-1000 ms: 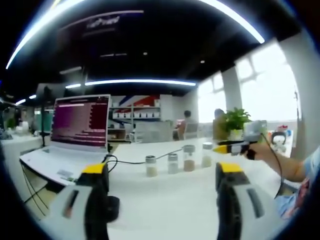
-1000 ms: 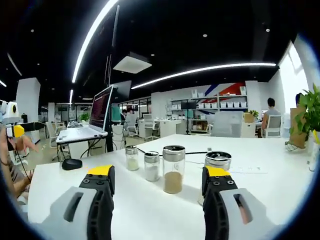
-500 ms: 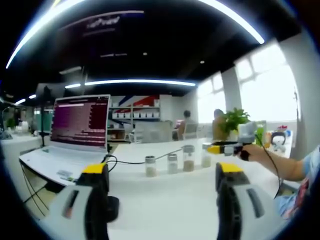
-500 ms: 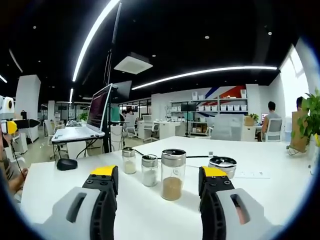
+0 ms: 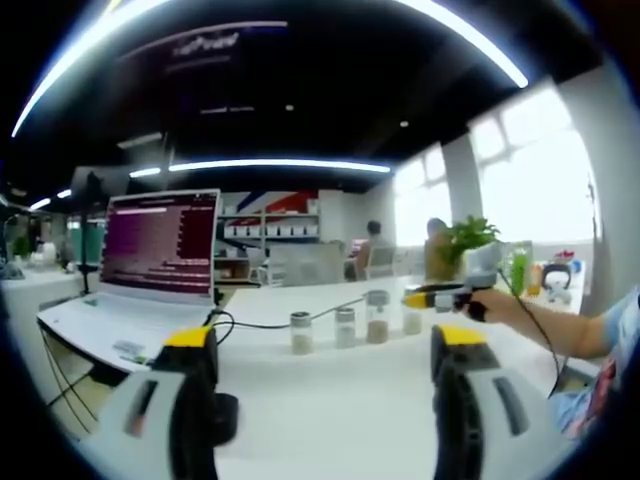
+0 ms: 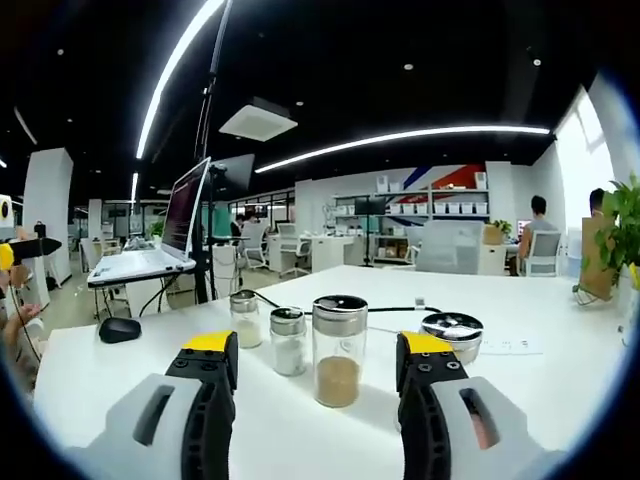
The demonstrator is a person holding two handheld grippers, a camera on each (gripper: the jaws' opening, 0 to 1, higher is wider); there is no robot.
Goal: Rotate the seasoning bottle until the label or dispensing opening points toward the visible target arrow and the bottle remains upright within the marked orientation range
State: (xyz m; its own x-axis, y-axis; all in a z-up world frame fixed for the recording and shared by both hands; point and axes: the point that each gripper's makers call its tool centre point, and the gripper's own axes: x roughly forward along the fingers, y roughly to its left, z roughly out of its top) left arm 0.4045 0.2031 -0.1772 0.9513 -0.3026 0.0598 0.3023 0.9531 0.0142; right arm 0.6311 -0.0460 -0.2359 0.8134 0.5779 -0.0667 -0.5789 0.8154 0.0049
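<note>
A row of glass seasoning bottles with metal caps stands upright on the white table (image 6: 300, 430). In the right gripper view the tall bottle with brown powder (image 6: 338, 350) is nearest, straight ahead of my right gripper (image 6: 318, 345), which is open with the bottle beyond its yellow tips. Two smaller bottles with white powder (image 6: 288, 341) (image 6: 243, 318) stand to its left, and a low lidded jar (image 6: 452, 335) to its right. In the left gripper view the row (image 5: 345, 327) stands farther off, and my left gripper (image 5: 323, 338) is open and holds nothing. The right gripper (image 5: 430, 297), in a hand, reaches the row's right end.
An open laptop (image 5: 160, 245) stands on the table's left side, with a black mouse (image 6: 119, 330) and a cable (image 5: 250, 322) near it. A potted plant (image 5: 470, 240) stands behind the bottles. A paper sheet (image 6: 510, 345) lies by the jar. People sit at far desks.
My right gripper has moved closer to the bottles, so the brown bottle looks bigger between its jaws. In the left gripper view it has slid left toward the row. The left gripper has stayed still.
</note>
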